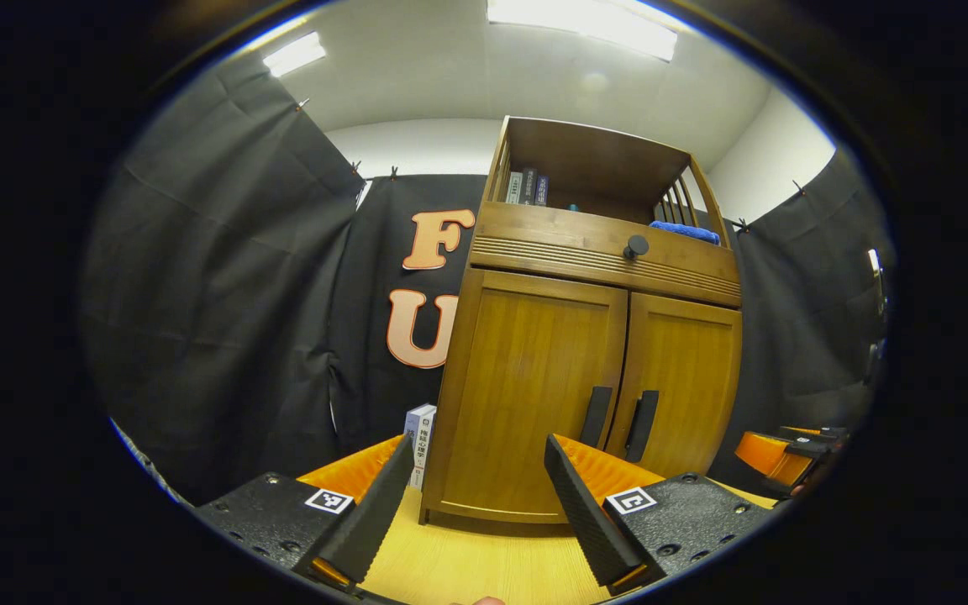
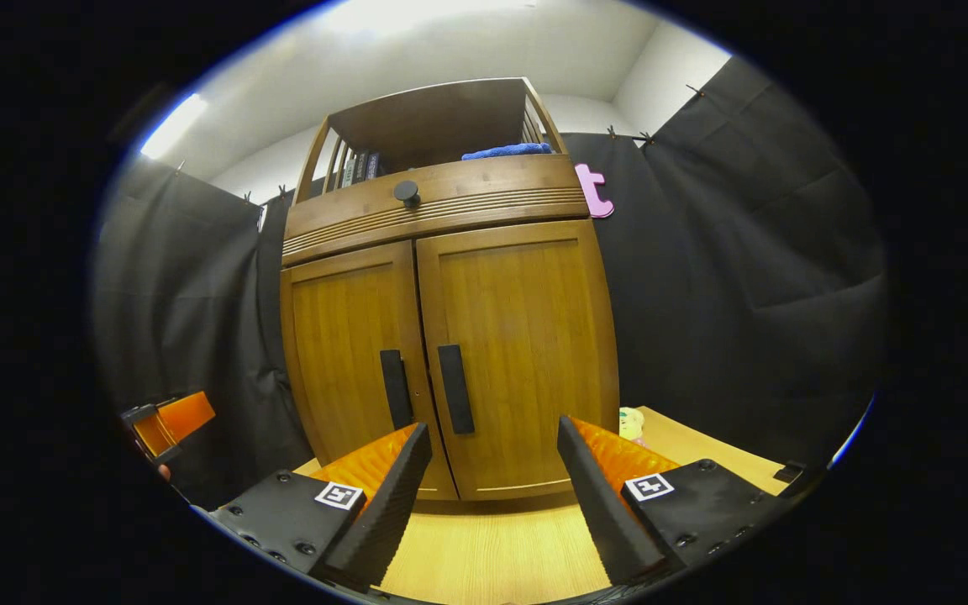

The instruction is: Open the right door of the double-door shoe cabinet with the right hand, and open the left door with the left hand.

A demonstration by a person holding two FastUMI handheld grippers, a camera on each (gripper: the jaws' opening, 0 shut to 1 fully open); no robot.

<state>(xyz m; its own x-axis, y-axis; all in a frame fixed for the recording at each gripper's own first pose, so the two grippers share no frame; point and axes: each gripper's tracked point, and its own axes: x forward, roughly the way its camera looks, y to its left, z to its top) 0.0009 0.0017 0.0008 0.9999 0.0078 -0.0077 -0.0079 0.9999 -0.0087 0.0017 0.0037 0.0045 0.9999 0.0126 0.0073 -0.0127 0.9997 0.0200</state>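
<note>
Black cloth backs the tall wooden double-door shoe cabinet on a pale wood tabletop; both doors closed. Right gripper and left gripper: fingers spread wide, empty. Approach step; next, right gripper must reach the dark vertical right-door handle.

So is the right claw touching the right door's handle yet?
Apart. In the right gripper view, the right claw is open with bare tabletop between it and the cabinet; the right door handle stands untouched beyond.

Book spines too small; toy half-hidden.
</note>
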